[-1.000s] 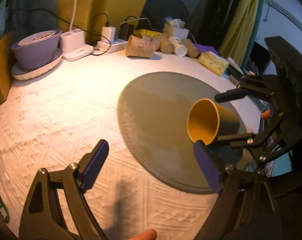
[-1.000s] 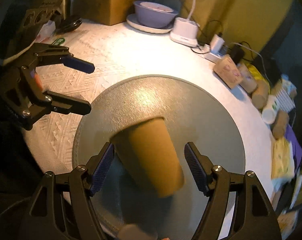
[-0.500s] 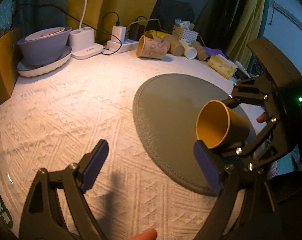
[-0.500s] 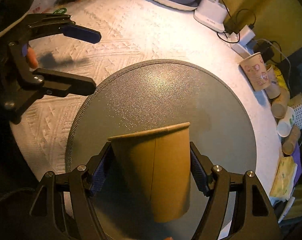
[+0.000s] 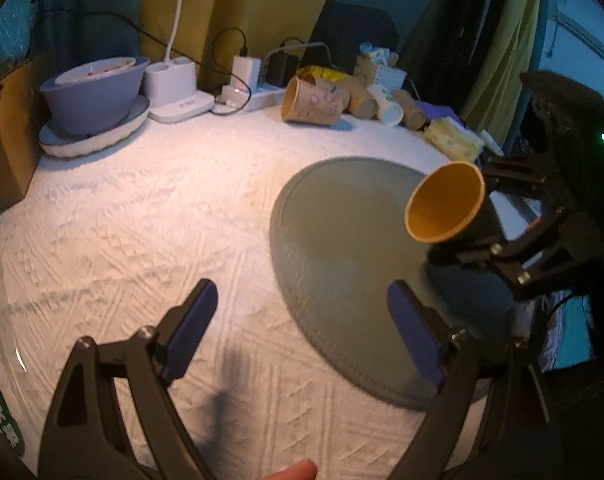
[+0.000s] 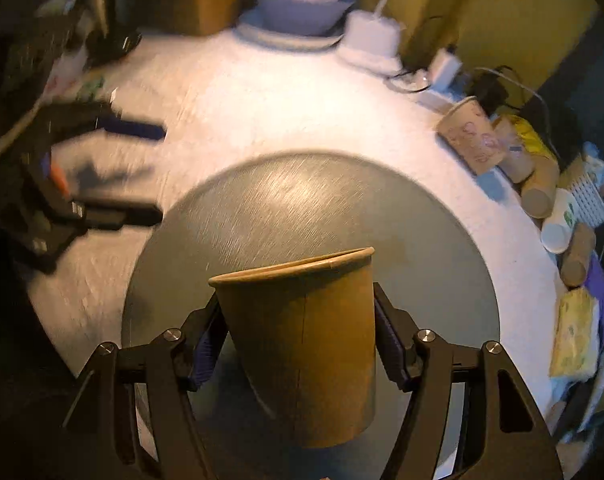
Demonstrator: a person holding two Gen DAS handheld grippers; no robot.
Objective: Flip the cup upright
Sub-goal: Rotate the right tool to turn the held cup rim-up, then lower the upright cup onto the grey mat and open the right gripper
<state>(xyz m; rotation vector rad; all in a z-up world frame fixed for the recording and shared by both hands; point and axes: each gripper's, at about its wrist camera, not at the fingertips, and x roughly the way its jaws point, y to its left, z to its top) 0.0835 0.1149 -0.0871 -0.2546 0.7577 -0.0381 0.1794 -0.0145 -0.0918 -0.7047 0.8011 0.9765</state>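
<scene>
Change since earlier: between the earlier pictures and now the right gripper [image 6: 295, 346] has lifted the cup [image 6: 302, 340] higher off the mat and tipped its mouth further upward — from the left wrist view the rim sat lower and more sideways before.
Cup: brown paper cup [image 5: 448, 210], held in the air over the round grey mat [image 6: 302, 208], not touching it; mouth tilted up and away from the right gripper, bottom end toward the camera.
Right gripper: clamped on the cup, one pad on each side of the wall just below the rim.
Left gripper: jaws wide apart and holding nothing [image 5: 302, 328], hovering over the white tablecloth [image 5: 141, 220] beside the mat's edge.
Step in hand: mid-flip, as I judge it — the cup is partway between lying and standing.
Next move: calls for finishing the wrist turn until the rim is level, then lowering the base flat onto the mat before the pads let go.
Background: other paper cups [image 5: 314, 100] lie at the table's far edge, well apart.
</scene>
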